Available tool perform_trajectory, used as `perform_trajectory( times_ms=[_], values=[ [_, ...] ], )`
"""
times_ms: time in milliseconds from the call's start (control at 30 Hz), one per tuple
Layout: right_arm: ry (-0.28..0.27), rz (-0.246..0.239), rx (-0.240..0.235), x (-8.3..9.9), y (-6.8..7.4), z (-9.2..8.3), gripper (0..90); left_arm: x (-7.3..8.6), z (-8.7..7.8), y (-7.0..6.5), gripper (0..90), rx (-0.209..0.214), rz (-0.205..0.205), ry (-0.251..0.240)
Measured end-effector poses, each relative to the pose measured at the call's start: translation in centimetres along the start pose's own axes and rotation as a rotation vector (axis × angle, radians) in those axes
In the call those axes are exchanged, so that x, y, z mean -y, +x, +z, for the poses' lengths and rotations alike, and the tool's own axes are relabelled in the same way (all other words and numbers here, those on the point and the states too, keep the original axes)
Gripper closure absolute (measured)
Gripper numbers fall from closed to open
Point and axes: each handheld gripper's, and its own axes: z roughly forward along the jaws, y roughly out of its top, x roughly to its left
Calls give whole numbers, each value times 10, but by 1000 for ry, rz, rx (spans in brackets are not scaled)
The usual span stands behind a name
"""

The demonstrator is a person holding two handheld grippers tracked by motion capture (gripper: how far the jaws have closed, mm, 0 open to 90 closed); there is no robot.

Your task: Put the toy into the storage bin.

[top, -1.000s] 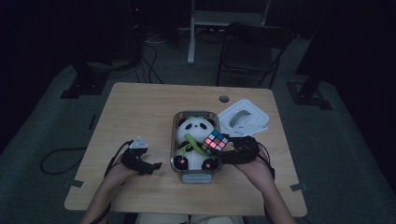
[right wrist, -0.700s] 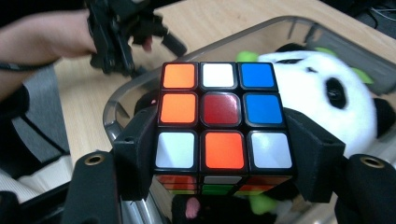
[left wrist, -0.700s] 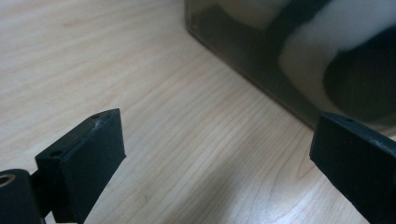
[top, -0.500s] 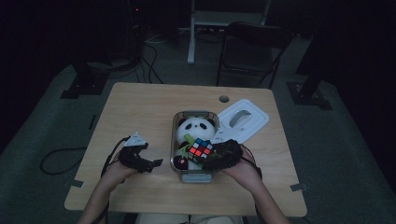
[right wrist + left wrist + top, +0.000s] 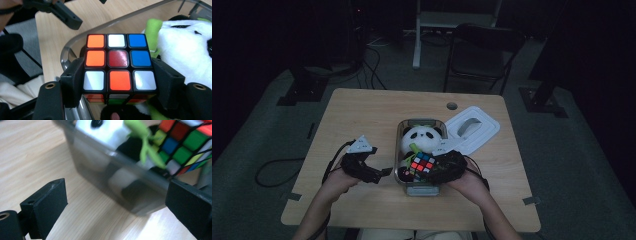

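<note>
A scrambled puzzle cube (image 5: 119,64) sits between the two black jaws of my right gripper (image 5: 432,170), which is shut on it. I hold the puzzle cube (image 5: 422,164) over the near end of a clear plastic bin (image 5: 416,188). A plush panda (image 5: 419,138) with green bamboo lies inside that bin. My left gripper (image 5: 384,172) hovers left of the bin, open, with nothing between its jaws. In the left gripper view the bin's wall (image 5: 120,175), the panda (image 5: 105,130) and the cube (image 5: 187,142) lie just ahead.
The bin's white lid (image 5: 469,129) lies on the wooden table (image 5: 362,115) to the right of the bin. A round cable hole (image 5: 452,106) is near the far edge. A dark chair (image 5: 479,55) stands beyond the table.
My right gripper carried the cube leftward and slightly down, over the bin's near end. My left gripper rose and shifted toward the bin.
</note>
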Motion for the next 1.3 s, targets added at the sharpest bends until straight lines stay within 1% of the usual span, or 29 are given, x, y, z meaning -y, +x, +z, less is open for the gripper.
perform_trajectory(
  times_ms=[33,67,100,200,233,267,300,333,367,400,433,467,500,533,567,667,700,733,767,800,833,867,900,933,1000,1067,1133,1233,1300],
  values=[
    [-7,9,-4,0,-1,-2,333,-3,-1,-2,47,10,6,-5],
    [-9,14,-7,-1,-1,-3,330,-7,-1,-4,47,24,24,-9],
    [-16,11,0,-1,-1,-6,323,-9,-2,-6,47,33,27,-14],
    [-54,24,17,-3,0,-16,288,-18,-1,-16,59,92,54,-28],
    [-68,31,35,-4,1,-20,289,-20,-1,-19,59,98,70,-27],
    [-75,33,41,-4,2,-23,287,-23,0,-22,59,103,90,-25],
    [-79,30,48,-4,3,-26,277,-25,1,-25,63,114,99,-25],
    [-77,30,66,-4,3,-28,277,-28,1,-28,123,124,120,-31],
    [-74,27,80,-2,4,-30,277,-30,2,-31,177,125,128,-32],
    [-77,31,85,0,4,-31,277,-32,3,-32,177,128,136,-30],
    [-78,37,88,2,4,-32,281,-33,4,-33,179,141,144,-24],
    [-72,44,92,4,4,-32,281,-35,6,-33,226,142,150,-26],
    [-73,56,89,6,3,-31,280,-37,9,-34,250,141,142,-21],
    [-78,80,78,10,2,-31,279,-38,11,-34,250,147,144,-18],
    [-77,90,70,12,2,-30,274,-40,14,-34,250,156,154,-11],
    [-74,113,59,20,2,-28,269,-44,21,-34,257,146,154,12],
    [-67,113,58,22,4,-27,266,-45,24,-33,259,150,162,14],
    [-67,117,58,25,5,-26,265,-46,25,-32,259,150,158,15],
    [-63,125,44,27,5,-25,267,-48,26,-30,258,143,161,19],
    [-55,121,38,29,5,-23,275,-49,27,-29,258,142,167,20],
    [-41,111,49,31,6,-21,284,-50,28,-28,258,149,183,23],
    [-31,113,53,31,6,-19,289,-52,29,-27,258,167,189,29],
    [-23,119,36,32,5,-17,324,-53,29,-27,257,172,186,37],
    [-23,117,34,33,5,-15,325,-55,30,-27,258,178,190,43],
    [-17,94,40,32,5,-15,325,-58,30,-26,258,200,195,48],
    [-2,81,31,31,3,-15,326,-60,29,-26,257,239,197,50],
    [10,68,21,29,2,-15,326,-61,28,-29,257,268,221,54],
    [29,45,6,25,-1,-15,327,-61,31,-32,256,290,245,77],
    [47,9,-9,22,-3,-15,327,-61,36,-34,256,302,262,99]
  ],
)
